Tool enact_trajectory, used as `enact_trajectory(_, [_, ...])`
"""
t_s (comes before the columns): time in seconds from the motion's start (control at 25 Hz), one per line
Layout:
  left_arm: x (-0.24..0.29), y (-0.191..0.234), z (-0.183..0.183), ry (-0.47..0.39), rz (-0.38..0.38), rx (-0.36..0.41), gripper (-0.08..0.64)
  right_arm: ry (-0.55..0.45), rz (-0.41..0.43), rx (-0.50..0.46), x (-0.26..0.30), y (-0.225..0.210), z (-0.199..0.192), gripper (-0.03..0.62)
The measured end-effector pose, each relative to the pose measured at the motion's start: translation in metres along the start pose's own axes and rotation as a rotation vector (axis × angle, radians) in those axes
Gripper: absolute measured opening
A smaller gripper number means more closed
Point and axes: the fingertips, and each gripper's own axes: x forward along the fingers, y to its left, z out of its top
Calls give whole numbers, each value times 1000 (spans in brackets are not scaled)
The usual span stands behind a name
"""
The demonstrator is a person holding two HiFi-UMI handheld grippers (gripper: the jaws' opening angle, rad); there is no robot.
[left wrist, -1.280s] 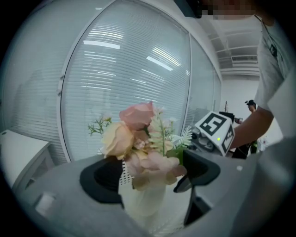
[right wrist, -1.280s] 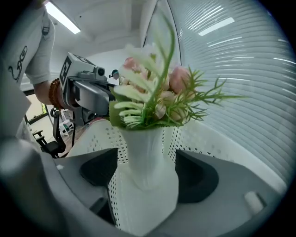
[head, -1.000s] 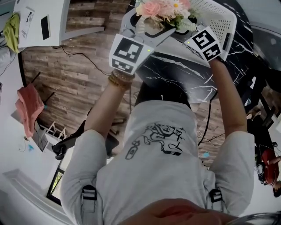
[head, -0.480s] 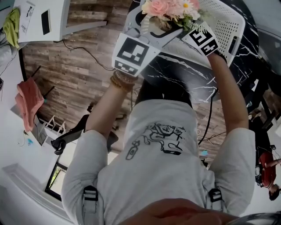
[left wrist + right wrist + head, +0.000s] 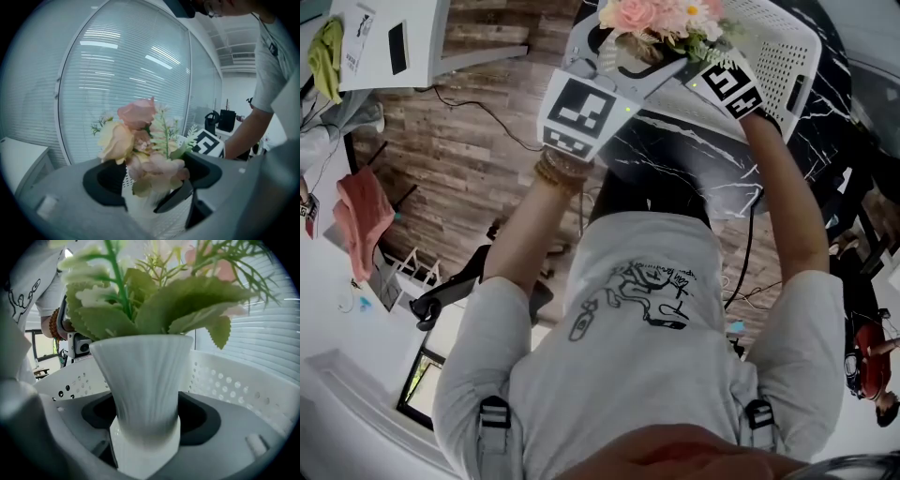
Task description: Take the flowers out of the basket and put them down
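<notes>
A wood-plank floor [image 5: 459, 159] lies below. Ahead is a black, white-veined table [image 5: 694, 159] carrying the white perforated basket [image 5: 778, 56]. The flowers [image 5: 136, 140] stand inside it in a ribbed white vase [image 5: 143, 380].

My left gripper [image 5: 152, 176] has just been closing, and its jaws are apart around the blooms. My right gripper [image 5: 145, 420], also closing, straddles the vase's neck without visibly squeezing.

I worry that pinching the blooms would crush petals or pull stems loose, and a loose hold could tip the vase against the basket wall.

Nothing is legible, and the script on the shirt [image 5: 647, 300] is unreadable.
</notes>
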Motion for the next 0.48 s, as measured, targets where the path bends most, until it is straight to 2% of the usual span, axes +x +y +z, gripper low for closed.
enact_trajectory(0.16, [-2, -4, 4, -13, -7, -20, 387, -13, -5, 6, -7, 1, 3, 391])
enact_trajectory(0.48, [-8, -12, 26, -51, -12, -7, 380, -48, -35, 4, -24, -1, 23, 390])
